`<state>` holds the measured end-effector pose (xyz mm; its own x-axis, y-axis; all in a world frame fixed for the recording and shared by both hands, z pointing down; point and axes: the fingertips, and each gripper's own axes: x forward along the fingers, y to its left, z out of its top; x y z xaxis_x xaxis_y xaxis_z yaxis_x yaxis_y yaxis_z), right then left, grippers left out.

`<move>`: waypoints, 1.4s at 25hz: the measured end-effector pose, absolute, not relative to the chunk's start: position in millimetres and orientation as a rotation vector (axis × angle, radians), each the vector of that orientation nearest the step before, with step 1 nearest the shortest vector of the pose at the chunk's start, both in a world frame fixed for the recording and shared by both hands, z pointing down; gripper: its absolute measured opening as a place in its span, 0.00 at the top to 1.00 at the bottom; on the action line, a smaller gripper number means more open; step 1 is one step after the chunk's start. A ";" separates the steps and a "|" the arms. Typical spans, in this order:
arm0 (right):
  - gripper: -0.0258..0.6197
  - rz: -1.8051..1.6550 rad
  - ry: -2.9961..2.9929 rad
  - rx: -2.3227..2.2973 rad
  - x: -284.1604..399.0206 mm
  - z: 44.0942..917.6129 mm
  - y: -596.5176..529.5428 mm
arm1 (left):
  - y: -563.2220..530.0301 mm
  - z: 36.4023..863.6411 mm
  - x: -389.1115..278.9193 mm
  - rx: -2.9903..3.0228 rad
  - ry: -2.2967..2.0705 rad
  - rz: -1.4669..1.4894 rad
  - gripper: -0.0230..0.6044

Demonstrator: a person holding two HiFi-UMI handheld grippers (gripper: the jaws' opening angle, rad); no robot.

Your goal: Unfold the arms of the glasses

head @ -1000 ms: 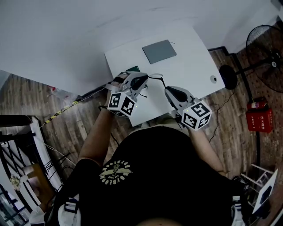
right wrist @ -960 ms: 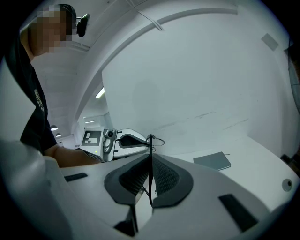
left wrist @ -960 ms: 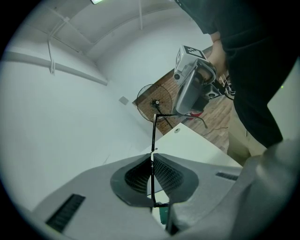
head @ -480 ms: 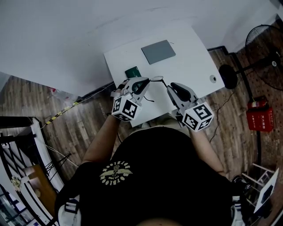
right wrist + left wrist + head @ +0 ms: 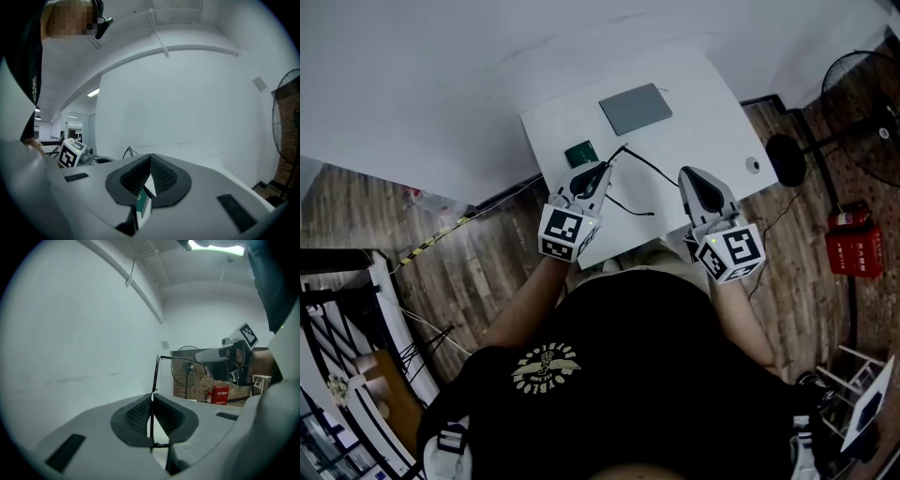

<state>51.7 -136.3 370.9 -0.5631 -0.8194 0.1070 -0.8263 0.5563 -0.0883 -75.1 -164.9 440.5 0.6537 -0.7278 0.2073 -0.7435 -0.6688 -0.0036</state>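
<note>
Left forearm reaches forward from your body. The left gripper (image 5: 603,170) points about level over the worktop (image 5: 703,117). Its fingers are pressed together on the thin black frame of the glasses (image 5: 155,374). The frame stands up out of the fingertips, with one arm running off toward the right.

Right forearm is alongside. The right gripper (image 5: 688,174) is also about level, its fingers fully closed with nothing between them, well apart from the glasses.

Just ahead of the left fingers is a small green item (image 5: 580,153), with a grey pad (image 5: 636,109) beyond it.

The left cube (image 5: 567,232) and right cube (image 5: 730,251) carry black-and-white square markers. The white print on the red box (image 5: 850,246) is too small to read.
</note>
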 end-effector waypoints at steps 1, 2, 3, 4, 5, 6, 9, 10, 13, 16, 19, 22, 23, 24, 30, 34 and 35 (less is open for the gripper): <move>0.96 0.193 -2.712 1.463 55.5 369.7 -137.5 | -165.6 436.4 -77.3 2.771 -1.258 0.267 0.93; 0.96 0.188 -2.702 1.482 59.2 368.5 -138.4 | -166.4 432.5 -79.6 2.763 -1.273 0.240 0.93; 0.96 0.184 -2.695 1.499 62.8 367.3 -139.0 | -167.1 428.4 -82.3 2.756 -1.288 0.209 0.93; 0.96 0.182 -2.689 1.515 66.5 365.7 -139.4 | -168.1 423.7 -85.3 2.747 -1.303 0.177 0.93; 0.96 0.178 -2.683 1.532 70.6 363.5 -139.8 | -169.2 418.8 -88.6 2.735 -1.321 0.146 0.93; 0.96 0.171 -2.676 1.551 75.2 360.6 -140.3 | -170.5 413.3 -92.1 2.723 -1.340 0.114 0.93; 0.96 0.121 -2.644 1.603 88.5 347.9 -141.8 | -173.4 394.0 -103.0 2.689 -1.383 0.017 0.93; 0.96 0.100 -2.637 1.619 92.2 342.2 -141.9 | -174.0 387.0 -106.7 2.679 -1.393 -0.016 0.93; 0.96 0.050 -2.630 1.658 100.7 326.2 -141.0 | -174.6 367.6 -116.8 2.663 -1.425 -0.100 0.93; 0.96 0.020 -2.617 1.669 103.6 319.7 -138.2 | -173.8 356.7 -124.3 2.660 -1.458 -0.144 0.93; 0.96 0.008 -2.609 1.665 103.2 319.1 -137.7 | -173.4 350.7 -130.1 2.651 -1.478 -0.176 0.93; 0.96 0.010 -2.606 1.669 101.7 319.0 -135.0 | -170.9 354.3 -133.0 2.652 -1.484 -0.160 0.93; 0.96 0.009 -2.607 1.666 100.6 318.9 -134.0 | -169.7 356.0 -133.7 2.650 -1.483 -0.156 0.93; 0.96 0.008 -2.608 1.662 99.4 318.8 -133.3 | -168.6 356.8 -134.1 2.648 -1.481 -0.158 0.93; 0.96 -0.022 -2.610 1.635 90.3 316.0 -133.0 | -166.7 357.7 -138.0 2.643 -1.488 -0.156 0.93; 0.96 -0.013 -2.619 1.601 80.0 321.0 -135.8 | -168.5 361.8 -143.4 2.635 -1.499 -0.148 0.93; 0.96 -0.011 -2.622 1.592 77.6 322.1 -136.4 | -168.7 362.7 -145.3 2.633 -1.503 -0.145 0.93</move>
